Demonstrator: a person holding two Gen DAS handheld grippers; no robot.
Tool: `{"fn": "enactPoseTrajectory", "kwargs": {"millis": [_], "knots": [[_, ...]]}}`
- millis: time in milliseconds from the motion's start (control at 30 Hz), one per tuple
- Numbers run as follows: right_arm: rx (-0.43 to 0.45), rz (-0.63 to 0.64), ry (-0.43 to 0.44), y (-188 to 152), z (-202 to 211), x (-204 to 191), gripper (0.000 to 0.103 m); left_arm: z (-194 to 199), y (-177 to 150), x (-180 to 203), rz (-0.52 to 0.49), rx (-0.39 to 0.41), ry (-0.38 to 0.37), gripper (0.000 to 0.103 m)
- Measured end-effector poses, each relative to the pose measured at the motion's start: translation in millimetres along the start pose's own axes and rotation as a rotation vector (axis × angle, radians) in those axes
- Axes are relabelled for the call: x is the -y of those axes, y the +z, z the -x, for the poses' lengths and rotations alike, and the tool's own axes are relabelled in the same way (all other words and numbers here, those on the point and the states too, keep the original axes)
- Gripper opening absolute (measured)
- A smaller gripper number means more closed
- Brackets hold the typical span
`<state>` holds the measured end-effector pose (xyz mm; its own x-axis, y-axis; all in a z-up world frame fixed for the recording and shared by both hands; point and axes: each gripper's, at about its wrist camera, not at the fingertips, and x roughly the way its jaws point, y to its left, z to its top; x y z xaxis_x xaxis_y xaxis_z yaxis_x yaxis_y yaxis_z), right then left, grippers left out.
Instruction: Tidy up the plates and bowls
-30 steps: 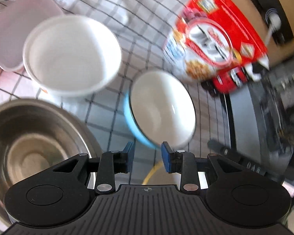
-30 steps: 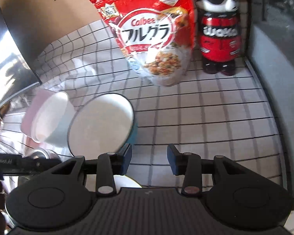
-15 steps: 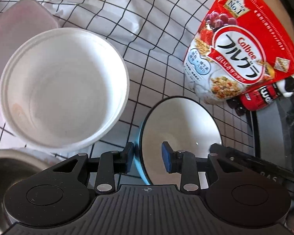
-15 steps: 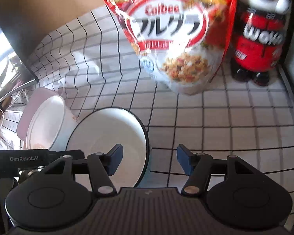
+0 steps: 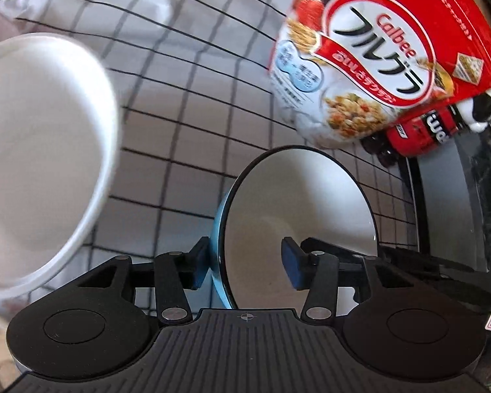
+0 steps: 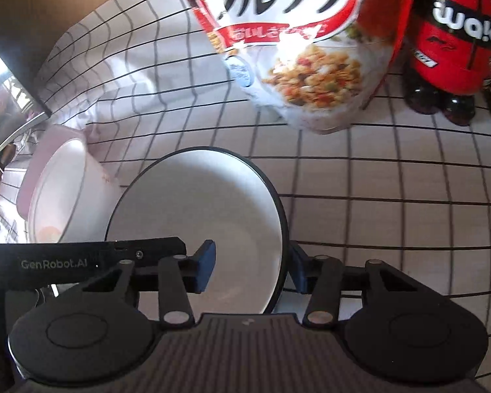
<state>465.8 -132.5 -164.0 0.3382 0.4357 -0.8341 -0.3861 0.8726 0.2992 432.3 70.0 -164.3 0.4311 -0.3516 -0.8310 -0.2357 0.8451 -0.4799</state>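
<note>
Blue bowl (image 5: 298, 209): white inside, light blue outside, thin dark rim. Stood upright on the checked cloth, in front of the cereal bag. Rim straddled on opposite sides by both sets of gripper fingers, one finger inside and one outside each time.

White bowl (image 5: 39, 150): plain, deep, thick rolled rim, empty. Stood to the left of the blue bowl, close beside it; contact not discernible. Appeared nested in a pale pink container (image 6: 54, 144).

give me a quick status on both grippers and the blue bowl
Left gripper and right gripper both open, each straddling an opposite rim of the blue bowl. White bowl close beside.
</note>
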Motion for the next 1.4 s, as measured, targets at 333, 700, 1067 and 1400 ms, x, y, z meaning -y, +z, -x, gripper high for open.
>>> {"fn": "enactPoseTrajectory", "kwargs": {"millis": [333,700,1067,1400], "knots": [[-0.057,-0.08,0.032,0.1,-19.3,19.6,0.039,-27.4,10.2,-5.5,0.013,-0.092,-0.015,0.032],[-0.031,-0.068,-0.016,1.0,-20.3,13.8,0.04,-24.8,11.6,1.1,-0.065,-0.114,0.025,0.033],[0.049,0.014,-0.045,1.2,8.1,-2.2,0.04,-11.9,4.7,11.5,-0.11,-0.087,0.011,0.033],[0.095,0.031,-0.046,-5.1,28.0,-9.4,0.04,13.1,1.1,20.4,-0.147,-0.04,-0.007,0.033]]}}
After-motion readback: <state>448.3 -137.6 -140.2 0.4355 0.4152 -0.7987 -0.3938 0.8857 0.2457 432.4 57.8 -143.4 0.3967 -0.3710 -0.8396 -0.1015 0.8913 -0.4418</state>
